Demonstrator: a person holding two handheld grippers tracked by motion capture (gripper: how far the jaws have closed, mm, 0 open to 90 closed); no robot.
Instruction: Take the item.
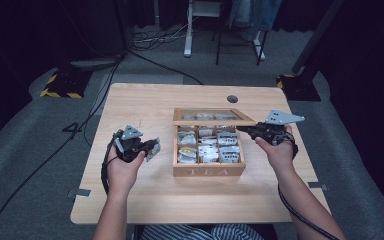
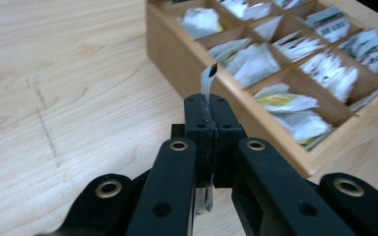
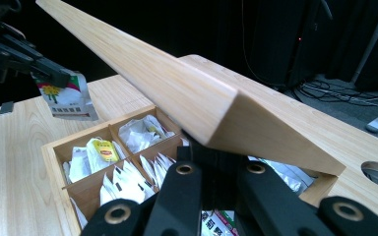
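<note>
Tea box (image 1: 208,171), mid-table (image 1: 145,200), compartments full of packets (image 1: 209,152): my right gripper (image 1: 245,130) props its lid (image 1: 213,116); my left gripper (image 1: 152,148), beside it, pinches one tea bag (image 2: 207,81).

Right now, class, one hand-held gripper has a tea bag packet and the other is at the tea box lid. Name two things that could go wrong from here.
1. The left hand-held gripper pinches the tea bag packet by one thin edge, so it could slip out and drop onto the table.
2. The lid of the tea box sits half raised against the right hand-held gripper. If that contact slips, the lid may fall shut over the compartments.
</note>
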